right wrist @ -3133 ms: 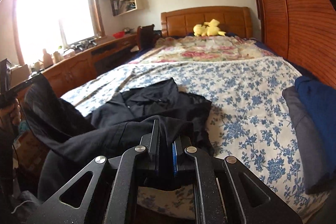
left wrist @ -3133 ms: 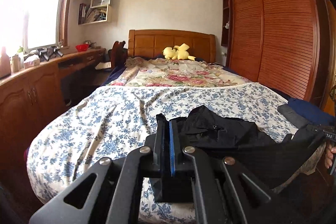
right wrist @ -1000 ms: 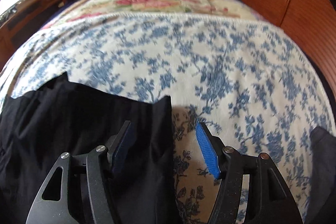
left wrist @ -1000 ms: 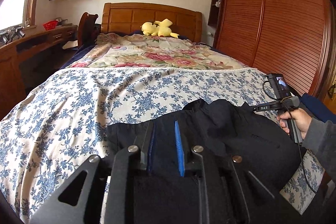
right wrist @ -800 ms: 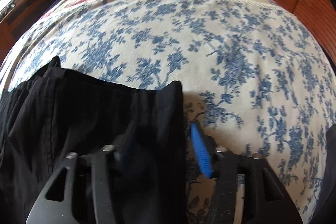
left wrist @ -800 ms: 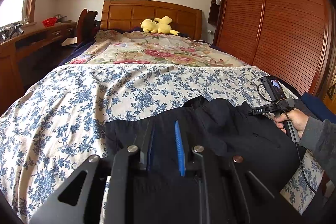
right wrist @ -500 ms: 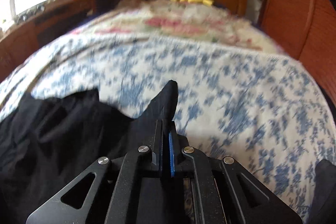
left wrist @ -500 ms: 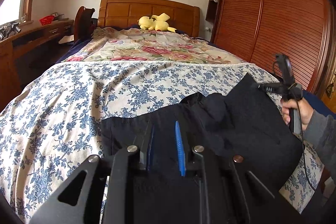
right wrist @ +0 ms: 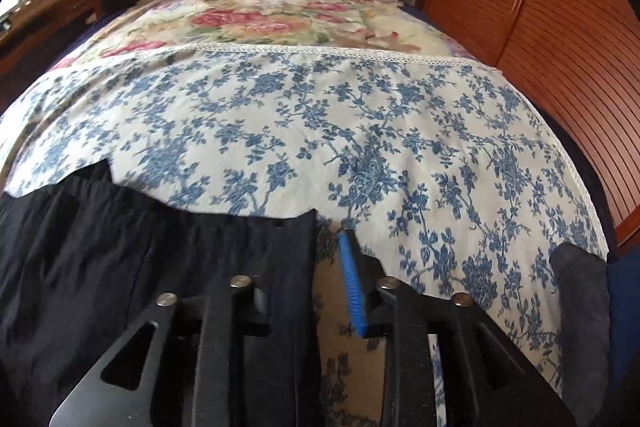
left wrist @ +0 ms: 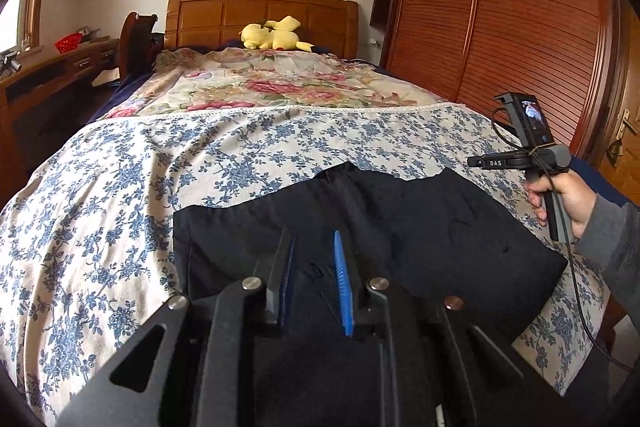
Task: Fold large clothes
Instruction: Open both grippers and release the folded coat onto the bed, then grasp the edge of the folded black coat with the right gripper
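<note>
Blue flowers are covering the bedspread (right wrist: 360, 131) on a big wooden bed, and a yellow plush toy (left wrist: 274, 34) is lying up by the headboard. Brown slatted wardrobe doors (left wrist: 500, 27) are standing along one side.

A black garment (left wrist: 400, 223) is lying flat on the near end of the bed. It looks like it is being laid out and smoothed, so the folding seems to be only just starting.

The left gripper (left wrist: 314, 279) is sitting low over the black cloth with just a small gap between its fingers. Black cloth is lying in that gap, but I cannot tell if the pads are really pinching it, because everything there is so dark.

The right gripper (right wrist: 312, 271) is opening its jaws. One dark finger is lying over the edge of the garment, and the blue finger (right wrist: 352, 287) is out over the flowery cover. No pinched cloth shows between them, so I think this corner is being let go.

Next, I think both grippers need to take hold of one edge and carry it over to meet the other side, keeping the cloth flat.

The near part of the garment is hiding under both tools. Its shape is hard to make out, so I cannot say if it is trousers or a shirt. Some grey and blue folded cloth (right wrist: 580, 307) is getting cut off at the right edge.
</note>
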A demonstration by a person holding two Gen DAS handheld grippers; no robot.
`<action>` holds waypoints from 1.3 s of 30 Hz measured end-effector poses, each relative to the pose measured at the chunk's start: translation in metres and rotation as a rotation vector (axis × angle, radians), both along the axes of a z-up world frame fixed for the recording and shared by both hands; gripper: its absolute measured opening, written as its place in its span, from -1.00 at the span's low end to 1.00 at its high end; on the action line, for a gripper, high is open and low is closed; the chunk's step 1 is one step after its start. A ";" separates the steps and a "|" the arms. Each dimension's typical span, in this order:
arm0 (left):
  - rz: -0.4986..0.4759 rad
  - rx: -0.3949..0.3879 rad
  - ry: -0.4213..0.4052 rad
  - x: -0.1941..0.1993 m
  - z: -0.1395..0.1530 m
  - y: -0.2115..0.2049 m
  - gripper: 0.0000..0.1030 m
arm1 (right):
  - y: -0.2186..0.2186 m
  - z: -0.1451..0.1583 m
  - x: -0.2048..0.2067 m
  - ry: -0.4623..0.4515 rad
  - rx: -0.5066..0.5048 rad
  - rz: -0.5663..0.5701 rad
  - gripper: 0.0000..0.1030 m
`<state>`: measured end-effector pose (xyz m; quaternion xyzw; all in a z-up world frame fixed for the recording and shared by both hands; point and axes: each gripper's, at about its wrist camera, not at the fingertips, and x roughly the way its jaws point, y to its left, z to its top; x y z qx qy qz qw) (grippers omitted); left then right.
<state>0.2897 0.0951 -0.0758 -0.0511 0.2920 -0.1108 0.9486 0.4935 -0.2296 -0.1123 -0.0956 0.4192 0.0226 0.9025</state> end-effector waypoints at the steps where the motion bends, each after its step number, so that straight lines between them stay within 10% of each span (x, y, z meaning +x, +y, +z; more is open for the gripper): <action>1: -0.001 0.002 -0.003 -0.002 0.002 -0.002 -0.68 | 0.001 0.003 -0.009 -0.004 0.004 0.014 -0.16; 17: -0.032 0.030 0.017 -0.043 -0.007 -0.024 -0.51 | 0.019 -0.015 -0.171 0.002 0.023 0.248 -0.11; 39: -0.092 0.050 0.100 -0.063 -0.038 -0.083 -0.39 | -0.011 -0.045 -0.188 -0.004 0.019 0.219 -0.01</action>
